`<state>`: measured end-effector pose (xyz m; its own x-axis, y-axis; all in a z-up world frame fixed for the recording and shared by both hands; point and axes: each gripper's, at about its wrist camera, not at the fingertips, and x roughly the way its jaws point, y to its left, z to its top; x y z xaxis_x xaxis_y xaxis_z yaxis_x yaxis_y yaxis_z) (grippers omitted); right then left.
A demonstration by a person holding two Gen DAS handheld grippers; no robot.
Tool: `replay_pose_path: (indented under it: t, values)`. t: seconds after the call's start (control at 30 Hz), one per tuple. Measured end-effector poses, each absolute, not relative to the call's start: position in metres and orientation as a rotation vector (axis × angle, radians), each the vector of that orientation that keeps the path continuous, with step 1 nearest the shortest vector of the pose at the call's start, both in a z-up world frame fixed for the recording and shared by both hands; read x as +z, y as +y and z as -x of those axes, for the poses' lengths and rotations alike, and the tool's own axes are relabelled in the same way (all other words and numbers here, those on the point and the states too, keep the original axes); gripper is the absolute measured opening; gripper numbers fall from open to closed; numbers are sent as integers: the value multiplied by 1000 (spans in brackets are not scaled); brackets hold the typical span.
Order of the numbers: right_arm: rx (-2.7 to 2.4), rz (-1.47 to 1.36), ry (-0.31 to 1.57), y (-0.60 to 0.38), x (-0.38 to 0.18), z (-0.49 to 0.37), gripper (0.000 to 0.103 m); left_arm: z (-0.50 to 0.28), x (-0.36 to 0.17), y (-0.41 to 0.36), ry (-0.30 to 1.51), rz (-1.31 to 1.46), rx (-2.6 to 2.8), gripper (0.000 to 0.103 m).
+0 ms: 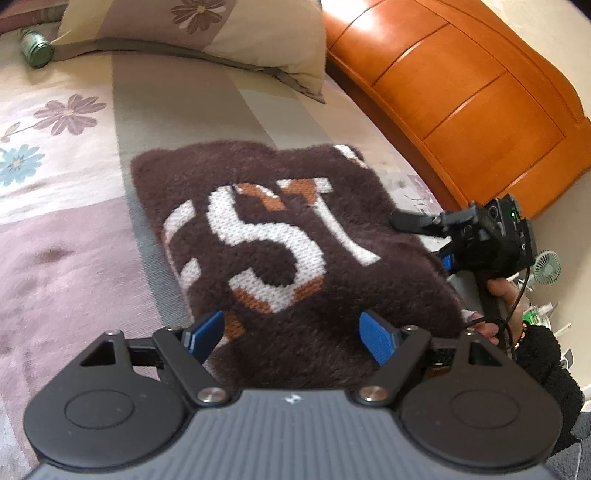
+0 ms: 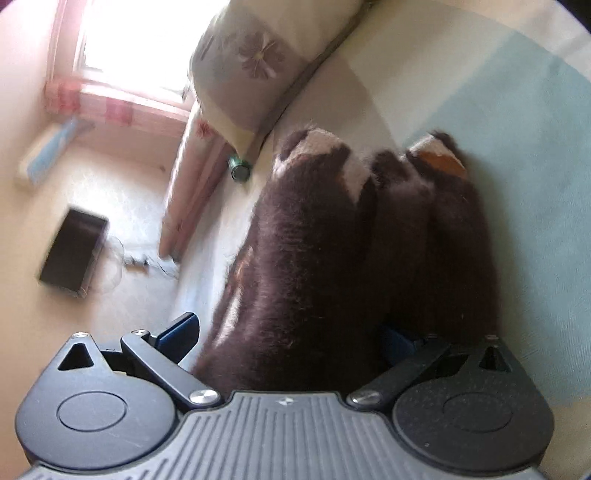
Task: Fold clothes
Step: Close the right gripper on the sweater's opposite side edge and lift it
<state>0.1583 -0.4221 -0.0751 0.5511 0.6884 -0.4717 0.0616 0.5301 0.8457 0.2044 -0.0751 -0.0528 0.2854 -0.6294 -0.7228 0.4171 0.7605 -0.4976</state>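
The left gripper (image 1: 295, 334) points downward with its blue pads (image 1: 377, 338) spread wide, nothing pressed between them. The right gripper (image 2: 291, 339), held in a hand (image 1: 496, 295) with a dark fuzzy sleeve (image 1: 546, 373), has its jaws wide apart.

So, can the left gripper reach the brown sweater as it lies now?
Probably yes: the left gripper is open right over the near edge of the folded brown sweater, with nothing between them.

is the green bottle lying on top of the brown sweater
No, the green bottle lies on the bedspread beside the pillow, well apart from the brown sweater.
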Motion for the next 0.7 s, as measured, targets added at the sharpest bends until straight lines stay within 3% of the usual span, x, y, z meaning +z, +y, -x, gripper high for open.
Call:
replay_pose_path:
  t: [0.2, 0.4, 0.57, 0.7]
  values:
    - [424, -1031, 951, -437, -101, -154, 59, -199, -57, -64, 1078, 259, -697, 81]
    - [388, -862, 904, -416, -66, -153, 40, -199, -54, -58, 1063, 273, -693, 81]
    - [373, -759, 832, -417, -28, -164, 37, -196, -44, -56, 1032, 260, -703, 81]
    - [358, -808, 901, -429, -51, -169, 37, -191, -43, -51, 1025, 257, -706, 81]
